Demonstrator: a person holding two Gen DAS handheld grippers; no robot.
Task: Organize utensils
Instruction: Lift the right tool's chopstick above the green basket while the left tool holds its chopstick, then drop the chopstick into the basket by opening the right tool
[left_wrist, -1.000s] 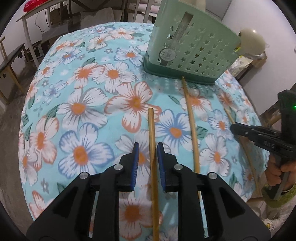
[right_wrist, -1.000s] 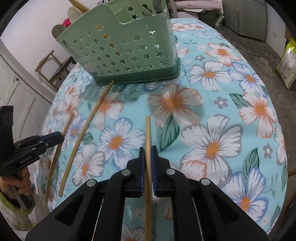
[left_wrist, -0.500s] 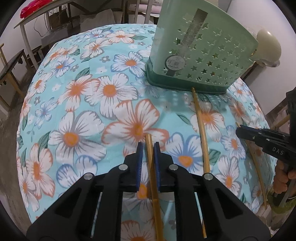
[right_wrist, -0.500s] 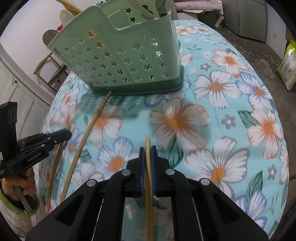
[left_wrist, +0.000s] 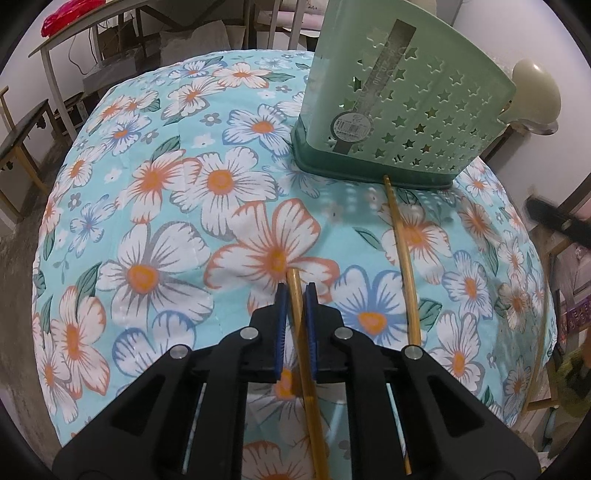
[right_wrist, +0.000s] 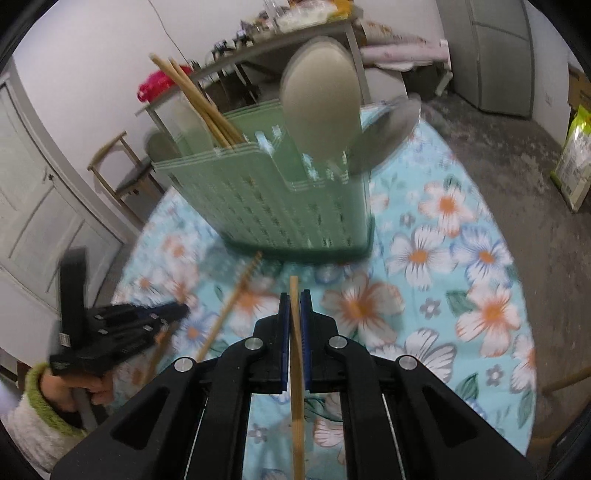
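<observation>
Part done: basket (right_wrist: 280, 206) holds chopsticks and spoons; each claw (left_wrist: 294, 295) (right_wrist: 294, 299) clenched on one chopstick (left_wrist: 301, 332) (right_wrist: 295, 350); two more lie on desk (left_wrist: 155, 206), centre right.

There were two grippers, each clamping one chopstick (left_wrist: 295, 295), one green caddy (left_wrist: 399, 122), and two loose chopsticks (left_wrist: 402, 258).

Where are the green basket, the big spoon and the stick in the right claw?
green basket (right_wrist: 295, 214): right wrist view, on its star-holed front wall.
big spoon (right_wrist: 321, 99): right wrist view, on its pale bowl.
stick (right_wrist: 294, 295): right wrist view, on its tip between the pads.
</observation>
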